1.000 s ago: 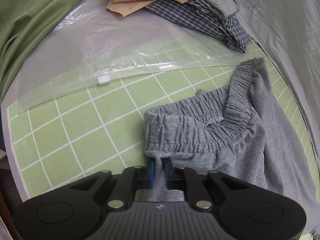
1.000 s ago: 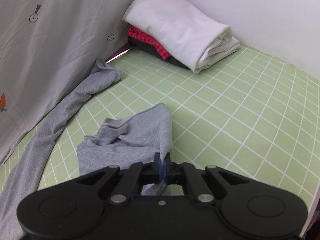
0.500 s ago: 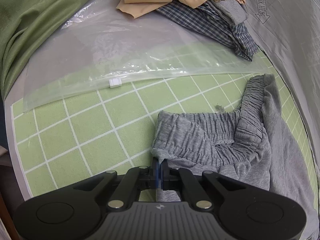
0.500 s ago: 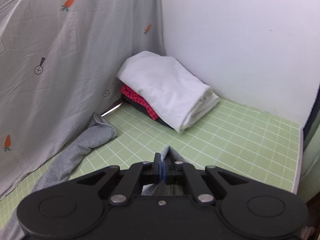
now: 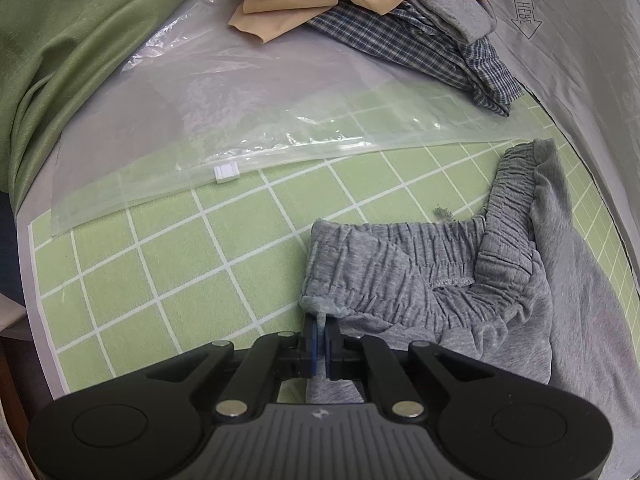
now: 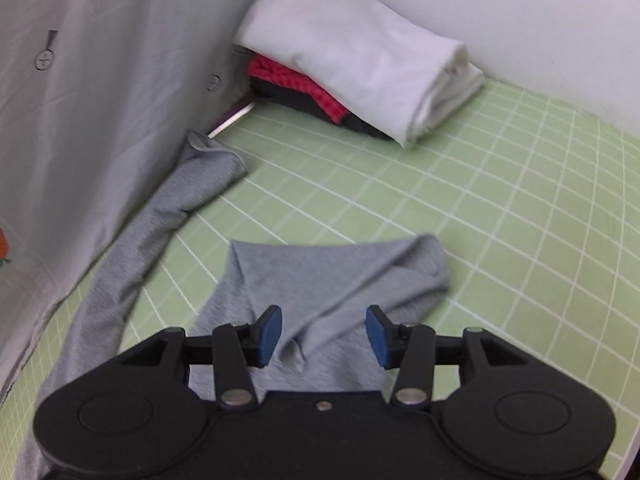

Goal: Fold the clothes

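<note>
Grey sweatpants (image 5: 460, 280) lie on the green grid mat (image 5: 160, 272), waistband end toward the left camera, legs running off along the grey backdrop sheet (image 6: 100, 80).

Change: right gripper (image 6: 323, 334) was clamped on a pant-leg end (image 6: 336, 276) half a second ago and lifted; now its jaws stand wide apart and that leg end lies slack on the mat ahead of the blue pads (image 6: 269, 330). Reads as a release, so the leg has been laid down and one placement step looks done. Other leg (image 6: 188, 184) is bunched against the sheet, not aligned with the first.

Left gripper (image 5: 321, 340) has not changed: pinched tight on the corner of the elastic waistband, fabric visible between the pads. Waistband is crumpled and partly folded over itself, so flattening is probably still needed before a clean fold.

View differences:
- Left wrist only: waistband grip, clear zip bag (image 5: 248, 120), unfolded pile of tan and plaid clothes (image 5: 400, 20), green cloth (image 5: 60, 40) at the edge.
- Right wrist only: both leg ends, finished stack (image 6: 360, 68) (white over red and dark items) in the far corner, white wall.
- Neither view shows the pants' middle section, so overall lay cannot be judged.
</note>
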### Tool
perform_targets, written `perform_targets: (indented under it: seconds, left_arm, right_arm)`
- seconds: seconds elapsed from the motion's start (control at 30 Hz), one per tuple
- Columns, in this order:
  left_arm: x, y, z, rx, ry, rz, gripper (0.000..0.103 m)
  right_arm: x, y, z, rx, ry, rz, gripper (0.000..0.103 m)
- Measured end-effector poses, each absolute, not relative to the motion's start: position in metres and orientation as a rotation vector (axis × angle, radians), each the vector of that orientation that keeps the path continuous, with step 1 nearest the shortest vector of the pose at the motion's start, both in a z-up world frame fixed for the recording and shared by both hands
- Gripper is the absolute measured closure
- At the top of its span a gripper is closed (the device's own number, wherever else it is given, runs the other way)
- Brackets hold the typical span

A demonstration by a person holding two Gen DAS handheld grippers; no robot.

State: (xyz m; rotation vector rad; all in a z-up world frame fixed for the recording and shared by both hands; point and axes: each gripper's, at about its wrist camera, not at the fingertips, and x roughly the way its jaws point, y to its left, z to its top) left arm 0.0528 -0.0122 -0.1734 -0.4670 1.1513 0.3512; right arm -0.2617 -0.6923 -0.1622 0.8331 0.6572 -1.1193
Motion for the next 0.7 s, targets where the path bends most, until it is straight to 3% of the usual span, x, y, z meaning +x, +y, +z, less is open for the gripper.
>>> perform_targets:
  seconds: [0.07, 0.3, 0.4, 0.47, 0.5, 0.7]
  left_arm:
    - [0.054, -0.014, -0.173, -0.462, 1.159, 0.358, 0.097]
    - [0.058, -0.018, -0.173, -0.457, 1.172, 0.376, 0.095]
    - [0.057, -0.017, -0.173, -0.477, 1.167, 0.376, 0.097]
    - [0.058, -0.017, -0.172, -0.503, 1.16, 0.368, 0.102]
    - [0.059, -0.019, -0.17, -0.509, 1.152, 0.366, 0.102]
    - [0.085, -0.038, -0.12, -0.53, 0.989, 0.242, 0.103]
  right_arm:
    - [-0.273, -0.693, -0.183, 0.899, 0.691, -1.138, 0.045]
    - [-0.273, -0.691, -0.207, 0.961, 0.705, -1.109, 0.045]
    - [-0.267, -0.693, -0.206, 0.949, 0.71, -1.075, 0.061]
    - [-0.264, -0.696, -0.205, 0.943, 0.709, -1.053, 0.094]
    - [-0.261, -0.697, -0.203, 0.924, 0.713, -1.042, 0.101]
    - [-0.239, -0.717, -0.144, 0.765, 0.573, -1.021, 0.102]
